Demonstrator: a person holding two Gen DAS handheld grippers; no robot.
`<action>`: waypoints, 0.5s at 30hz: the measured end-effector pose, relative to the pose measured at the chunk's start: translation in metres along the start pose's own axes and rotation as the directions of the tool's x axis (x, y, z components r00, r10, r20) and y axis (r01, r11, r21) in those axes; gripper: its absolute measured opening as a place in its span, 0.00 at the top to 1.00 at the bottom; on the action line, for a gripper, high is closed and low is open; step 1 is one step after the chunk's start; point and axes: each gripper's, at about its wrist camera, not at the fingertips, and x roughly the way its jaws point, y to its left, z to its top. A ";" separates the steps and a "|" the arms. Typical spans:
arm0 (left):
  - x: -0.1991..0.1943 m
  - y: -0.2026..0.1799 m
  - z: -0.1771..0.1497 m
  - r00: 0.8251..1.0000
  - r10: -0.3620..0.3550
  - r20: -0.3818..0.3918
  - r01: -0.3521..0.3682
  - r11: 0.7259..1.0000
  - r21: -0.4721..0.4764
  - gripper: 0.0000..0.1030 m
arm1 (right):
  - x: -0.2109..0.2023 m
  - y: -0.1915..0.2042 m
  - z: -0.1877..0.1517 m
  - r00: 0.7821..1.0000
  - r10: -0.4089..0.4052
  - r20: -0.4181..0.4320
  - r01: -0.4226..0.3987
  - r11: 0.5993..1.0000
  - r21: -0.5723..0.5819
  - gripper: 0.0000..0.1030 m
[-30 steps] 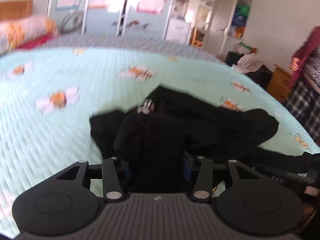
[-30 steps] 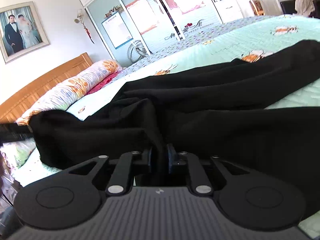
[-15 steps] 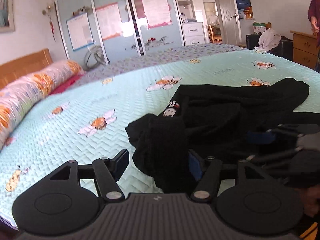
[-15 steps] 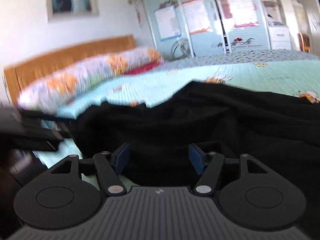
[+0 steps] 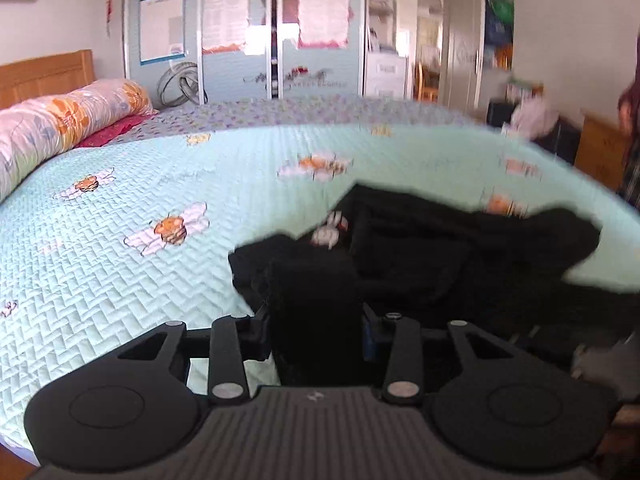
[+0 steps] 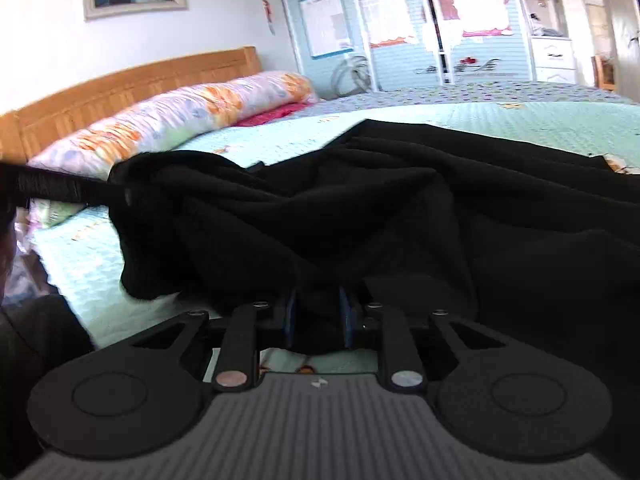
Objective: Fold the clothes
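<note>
A: Bedroom, mint bee-print bed [image 5: 120,280]. Where's the garment?

B: The black garment [image 6: 400,208] lies rumpled across it. Left tool [image 5: 316,328] clamps a thick bunch; right tool [image 6: 318,320] pinches a fold.

A: Handling?

B: Probably soft, limp, light. Edges or corners look the better hold.
</note>
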 end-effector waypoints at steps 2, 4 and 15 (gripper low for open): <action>-0.012 0.007 0.008 0.999 -0.011 0.032 0.012 0.999 -0.030 0.60 | -0.006 0.001 0.001 0.996 0.088 0.006 -0.088 0.996 0.011 0.77; -0.016 0.009 0.011 0.999 -0.005 0.042 0.006 1.000 -0.030 0.59 | -0.011 0.004 0.004 0.978 0.209 -0.011 -0.209 0.977 0.032 0.77; 0.007 0.000 -0.045 0.987 -0.057 -0.149 0.064 0.997 0.044 0.42 | -0.050 -0.008 0.071 0.966 0.205 0.157 -0.227 0.964 0.139 0.34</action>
